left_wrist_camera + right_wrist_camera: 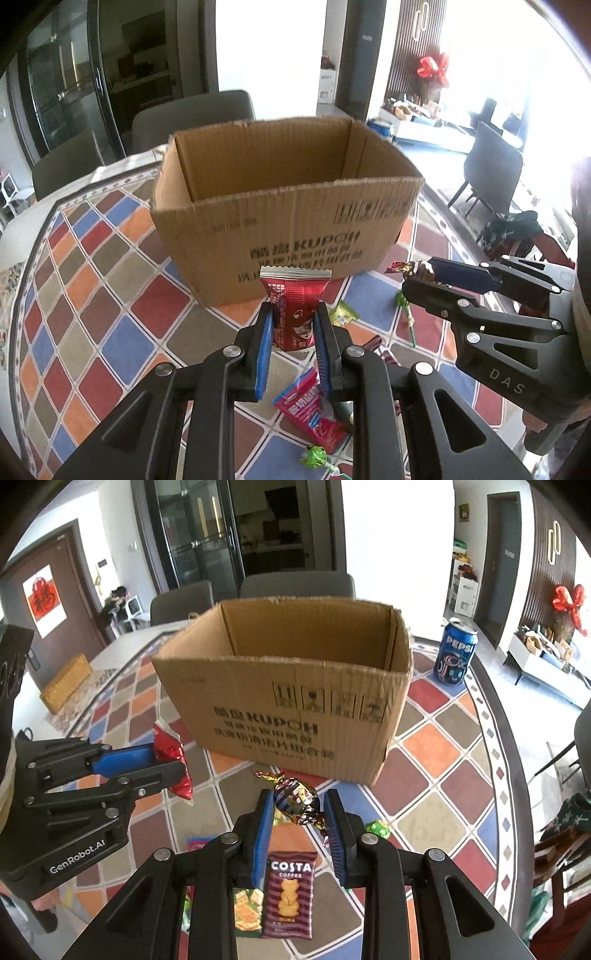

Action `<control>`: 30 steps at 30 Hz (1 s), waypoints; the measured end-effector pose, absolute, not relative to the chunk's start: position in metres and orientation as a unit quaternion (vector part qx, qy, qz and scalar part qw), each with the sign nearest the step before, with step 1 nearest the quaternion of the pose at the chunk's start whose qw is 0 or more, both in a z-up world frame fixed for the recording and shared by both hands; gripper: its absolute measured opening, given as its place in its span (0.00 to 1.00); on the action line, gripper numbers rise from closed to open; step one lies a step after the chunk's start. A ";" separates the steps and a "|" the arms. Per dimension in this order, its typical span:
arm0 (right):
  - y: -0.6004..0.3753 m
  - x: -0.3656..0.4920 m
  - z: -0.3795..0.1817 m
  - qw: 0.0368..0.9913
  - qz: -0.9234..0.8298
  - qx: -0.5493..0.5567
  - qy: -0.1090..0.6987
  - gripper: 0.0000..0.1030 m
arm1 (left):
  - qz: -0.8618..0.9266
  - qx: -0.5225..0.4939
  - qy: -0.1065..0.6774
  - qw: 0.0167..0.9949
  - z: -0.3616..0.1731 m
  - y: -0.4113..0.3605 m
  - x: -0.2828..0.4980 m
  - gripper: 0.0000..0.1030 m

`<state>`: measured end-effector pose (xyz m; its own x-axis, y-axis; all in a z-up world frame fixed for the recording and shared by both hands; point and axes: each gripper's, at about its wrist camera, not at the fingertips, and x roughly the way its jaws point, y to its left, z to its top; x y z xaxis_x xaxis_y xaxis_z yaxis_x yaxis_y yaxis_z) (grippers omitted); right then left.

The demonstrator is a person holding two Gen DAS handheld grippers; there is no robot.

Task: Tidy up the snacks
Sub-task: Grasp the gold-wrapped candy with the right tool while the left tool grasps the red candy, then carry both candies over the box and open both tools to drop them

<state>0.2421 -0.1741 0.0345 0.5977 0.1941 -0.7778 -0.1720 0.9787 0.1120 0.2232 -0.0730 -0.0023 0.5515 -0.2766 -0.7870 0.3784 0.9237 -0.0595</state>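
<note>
An open cardboard box (280, 206) (295, 698) stands on the patterned tablecloth just beyond both grippers. My left gripper (295, 317) is shut on a red snack packet (291, 306), held upright in front of the box; from the right wrist view the same gripper (177, 760) and packet (171, 753) show at the left. My right gripper (300, 805) is shut on a foil-wrapped candy (295, 799); in the left wrist view the gripper (419, 277) and candy (415, 269) sit at the right. The box interior looks empty where visible.
Loose snacks lie on the cloth below the grippers: a Costa biscuit pack (290, 893), a green cracker pack (248, 908), a pink packet (310, 410), a green lollipop (314, 456), green candies (378, 829). A Pepsi can (456, 653) stands right of the box. Chairs (192, 114) ring the table.
</note>
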 end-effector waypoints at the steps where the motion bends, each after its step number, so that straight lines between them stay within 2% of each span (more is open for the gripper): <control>1: -0.175 0.242 0.038 0.896 0.103 0.015 0.432 0.28 | -0.186 0.058 0.431 0.881 0.001 -0.073 0.223 0.21; 30: -0.178 0.263 0.114 0.932 0.108 0.040 0.342 0.28 | -0.180 0.039 0.350 0.918 0.079 -0.070 0.250 0.21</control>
<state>0.2633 -0.1782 0.1137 0.7421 0.2292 -0.6299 -0.1741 0.9734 0.1490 0.2498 -0.0699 0.0786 0.6901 -0.3032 -0.6571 0.3584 0.9320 -0.0537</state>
